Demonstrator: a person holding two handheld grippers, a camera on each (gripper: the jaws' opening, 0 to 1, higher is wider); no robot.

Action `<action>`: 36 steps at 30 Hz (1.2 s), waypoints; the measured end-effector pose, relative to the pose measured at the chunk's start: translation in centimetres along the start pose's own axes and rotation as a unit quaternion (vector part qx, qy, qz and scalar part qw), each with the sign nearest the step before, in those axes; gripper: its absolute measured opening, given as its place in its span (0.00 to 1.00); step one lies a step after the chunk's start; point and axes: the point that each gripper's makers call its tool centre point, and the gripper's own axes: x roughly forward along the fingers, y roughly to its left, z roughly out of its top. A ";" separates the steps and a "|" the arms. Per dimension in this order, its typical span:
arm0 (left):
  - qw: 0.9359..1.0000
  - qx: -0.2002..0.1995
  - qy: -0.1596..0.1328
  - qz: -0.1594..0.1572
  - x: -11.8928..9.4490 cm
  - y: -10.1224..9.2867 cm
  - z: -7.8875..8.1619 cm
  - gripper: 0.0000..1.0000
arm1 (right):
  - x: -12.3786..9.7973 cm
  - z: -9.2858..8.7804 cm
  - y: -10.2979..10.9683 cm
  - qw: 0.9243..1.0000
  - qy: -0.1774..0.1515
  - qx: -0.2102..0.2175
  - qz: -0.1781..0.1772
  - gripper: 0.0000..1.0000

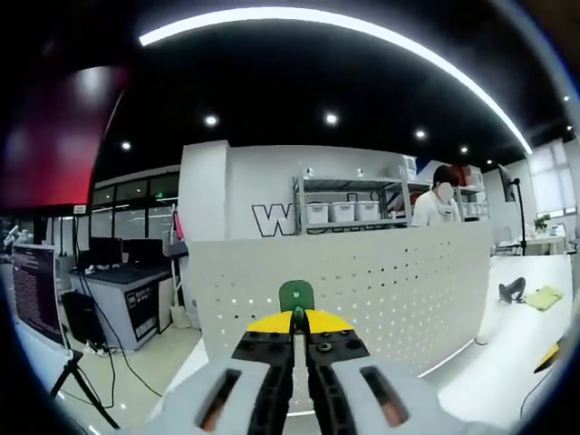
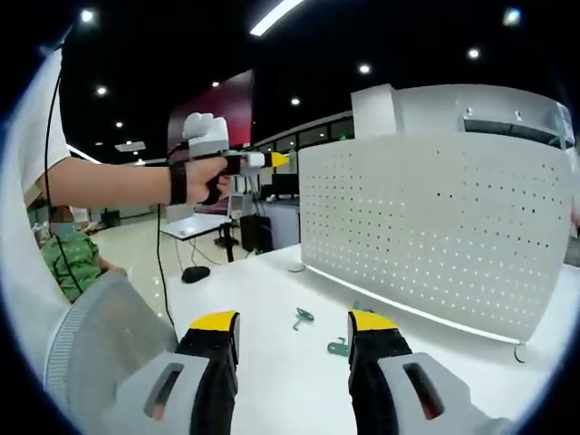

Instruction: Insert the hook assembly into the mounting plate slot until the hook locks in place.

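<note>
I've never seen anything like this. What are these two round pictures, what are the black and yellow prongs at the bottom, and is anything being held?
No robot here: a person holds a two-jaw gripper in each hand, and a fisheye camera rides on each, looking along its jaws.

In the left gripper view, the left gripper has its yellow-tipped jaws closed together on a small green hook piece, raised in front of a white perforated panel.

In the right gripper view, the right gripper has its jaws wide apart and holds nothing. It looks down on a white table where two more small green parts lie near the panel's foot. At upper left you see the person's hand holding the other gripper up in the air.

Behind are shelves with bins and another person.
</note>
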 end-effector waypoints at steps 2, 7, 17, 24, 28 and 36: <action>1.000 0.001 0.002 0.002 0.3 0.2 0.1 0.02 | -0.1 -0.2 0.1 1.000 0.004 0.001 0.003 0.49; 1.000 -0.002 0.000 0.009 1.0 1.0 0.3 0.02 | -0.3 -0.2 0.0 1.000 0.009 0.000 0.000 0.50; 1.000 0.000 -0.006 0.016 2.9 1.9 0.4 0.02 | -0.3 -0.5 0.1 1.000 0.015 0.003 -0.008 0.50; 1.000 0.004 -0.003 0.020 4.1 2.6 0.2 0.03 | -0.2 -0.9 0.0 1.000 0.020 0.006 -0.017 0.50; 1.000 0.004 -0.001 0.019 4.9 2.8 0.1 0.03 | -0.3 -0.8 0.0 1.000 0.021 0.005 -0.019 0.50; 1.000 0.006 -0.001 0.018 6.2 3.3 0.0 0.03 | -0.4 -1.0 0.0 0.999 0.029 0.004 -0.028 0.50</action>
